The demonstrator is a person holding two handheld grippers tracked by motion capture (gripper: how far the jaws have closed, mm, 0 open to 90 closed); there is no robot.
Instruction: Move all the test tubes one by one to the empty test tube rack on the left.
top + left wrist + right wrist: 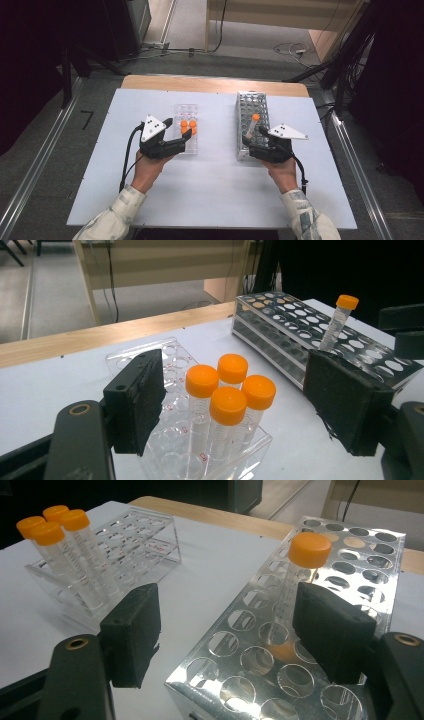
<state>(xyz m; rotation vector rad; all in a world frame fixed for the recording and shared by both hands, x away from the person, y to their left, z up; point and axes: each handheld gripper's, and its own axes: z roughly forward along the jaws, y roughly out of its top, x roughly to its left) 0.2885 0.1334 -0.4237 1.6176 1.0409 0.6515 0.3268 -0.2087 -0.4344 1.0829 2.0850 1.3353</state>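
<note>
White table, four capped tubes [230,390] between open left tongs [235,410].

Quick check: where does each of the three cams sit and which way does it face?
High view: above the person's side, looking forward and down at the table; both forearms, left gripper, right gripper.
Left gripper view: rides that gripper, faces four capped tubes in the clear rack; own fingers.
Right gripper view: faces the metal rack and its single tube.
Shared: both racks.
</note>
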